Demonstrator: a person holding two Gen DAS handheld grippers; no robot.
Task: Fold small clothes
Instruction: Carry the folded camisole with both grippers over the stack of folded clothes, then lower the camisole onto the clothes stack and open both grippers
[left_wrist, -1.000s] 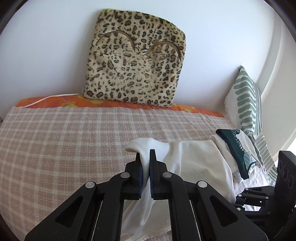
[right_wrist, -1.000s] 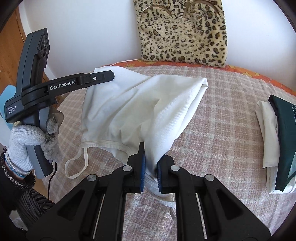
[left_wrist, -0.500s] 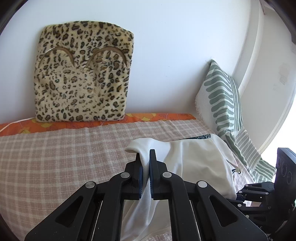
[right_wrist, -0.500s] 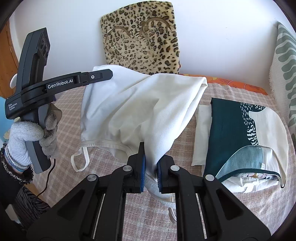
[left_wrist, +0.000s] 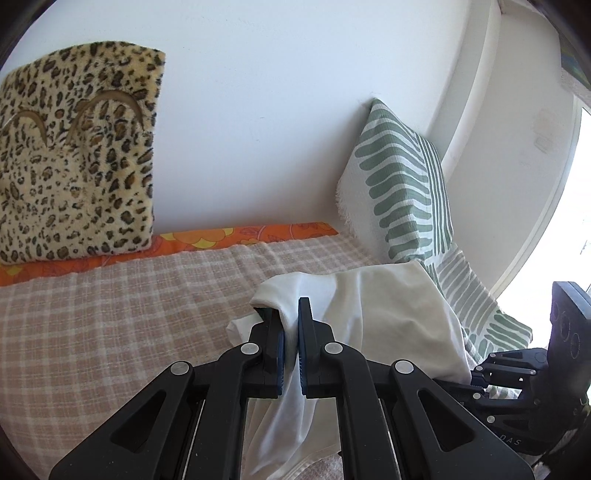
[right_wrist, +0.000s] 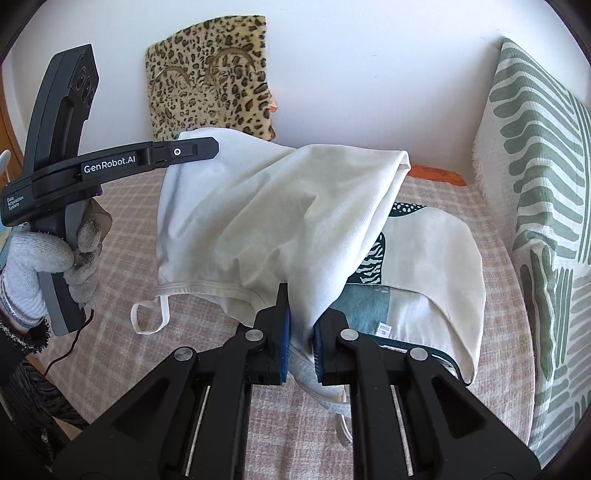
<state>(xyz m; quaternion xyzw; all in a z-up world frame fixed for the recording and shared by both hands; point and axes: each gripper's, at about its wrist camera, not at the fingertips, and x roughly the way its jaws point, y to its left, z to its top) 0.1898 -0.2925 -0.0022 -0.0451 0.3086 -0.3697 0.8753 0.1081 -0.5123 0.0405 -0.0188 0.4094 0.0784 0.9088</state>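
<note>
A folded white garment (right_wrist: 280, 221) hangs in the air between both grippers, above the checked bedspread (right_wrist: 122, 236). My left gripper (left_wrist: 291, 314) is shut on one upper corner of it (left_wrist: 369, 306). My right gripper (right_wrist: 301, 306) is shut on its lower edge by the strap hem. In the right wrist view the left gripper (right_wrist: 199, 149) shows from the side, held by a gloved hand (right_wrist: 40, 266). Under the hanging cloth lies a stack of folded clothes (right_wrist: 432, 258), cream and dark green. The garment's far right corner reaches over that stack.
A leopard-print cushion (left_wrist: 74, 155) leans on the white wall at the back. A green-and-white striped pillow (right_wrist: 546, 177) stands at the bed's right end. An orange sheet (left_wrist: 221, 236) shows along the wall. A white strap loop (right_wrist: 147, 317) dangles at the garment's left.
Both grippers have carried the white garment to the right and a little up, from the bed's middle to above the folded stack. The striped pillow has come close. Both grips are unchanged.
</note>
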